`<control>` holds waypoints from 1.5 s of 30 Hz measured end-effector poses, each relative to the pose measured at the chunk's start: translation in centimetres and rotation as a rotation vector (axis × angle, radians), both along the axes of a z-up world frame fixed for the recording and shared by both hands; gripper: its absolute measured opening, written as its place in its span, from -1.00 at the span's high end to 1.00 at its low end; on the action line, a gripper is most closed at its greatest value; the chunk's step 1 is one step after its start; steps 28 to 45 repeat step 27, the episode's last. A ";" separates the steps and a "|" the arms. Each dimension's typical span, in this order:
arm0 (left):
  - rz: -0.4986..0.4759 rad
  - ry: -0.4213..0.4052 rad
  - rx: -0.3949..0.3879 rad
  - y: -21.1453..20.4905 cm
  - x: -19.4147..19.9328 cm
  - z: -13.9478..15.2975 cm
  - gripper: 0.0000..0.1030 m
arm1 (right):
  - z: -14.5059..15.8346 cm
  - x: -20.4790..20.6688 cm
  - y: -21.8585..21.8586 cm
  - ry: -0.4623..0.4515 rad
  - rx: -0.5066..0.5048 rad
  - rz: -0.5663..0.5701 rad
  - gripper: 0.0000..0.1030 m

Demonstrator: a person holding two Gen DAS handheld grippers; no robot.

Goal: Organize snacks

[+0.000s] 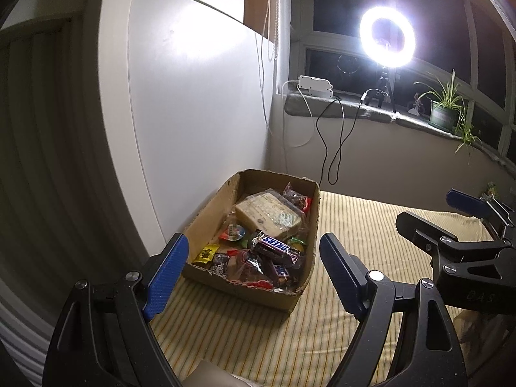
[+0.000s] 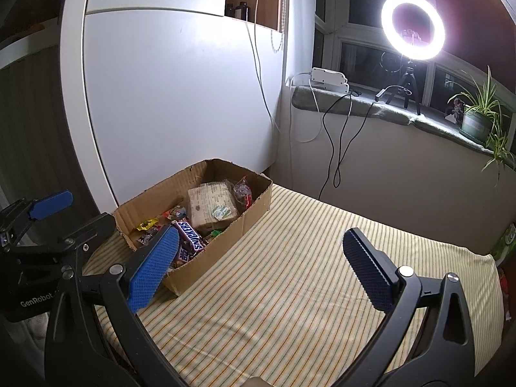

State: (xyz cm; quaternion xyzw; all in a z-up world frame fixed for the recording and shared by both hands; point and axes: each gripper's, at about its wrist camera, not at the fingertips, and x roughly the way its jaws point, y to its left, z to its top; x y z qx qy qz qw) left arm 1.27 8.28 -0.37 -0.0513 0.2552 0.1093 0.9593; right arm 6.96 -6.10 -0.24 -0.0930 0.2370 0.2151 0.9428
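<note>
Both black grippers with blue ribbed pads, left point(image 1: 254, 274) and right point(image 2: 261, 267), are hanging with jaws apart and empty above the striped yellow cloth point(image 2: 290, 277). I'm aiming at the open brown cardboard box point(image 1: 209, 216), where the brown Snickers bars point(image 1: 274, 246) are lying. Loosely piled wrappers could slip when I'm pinching.

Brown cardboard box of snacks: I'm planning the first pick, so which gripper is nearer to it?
Left. The left gripper frames the brown cardboard box head-on; the right gripper sits off its right side.
</note>
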 end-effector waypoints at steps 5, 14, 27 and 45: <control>0.001 0.004 -0.002 -0.1 0.0 -0.1 -0.62 | -0.2 0.1 0.0 0.007 -0.003 0.001 -1.00; -0.003 0.008 -0.008 -0.6 0.2 -0.3 -0.62 | -0.4 0.0 -0.1 0.012 -0.002 -0.003 -1.00; 0.007 -0.009 0.012 -1.2 0.0 -0.2 -0.62 | -0.6 0.1 -0.7 0.022 0.004 -0.013 -1.00; 0.007 -0.009 0.012 -1.2 0.0 -0.2 -0.62 | -0.6 0.1 -0.7 0.022 0.004 -0.013 -1.00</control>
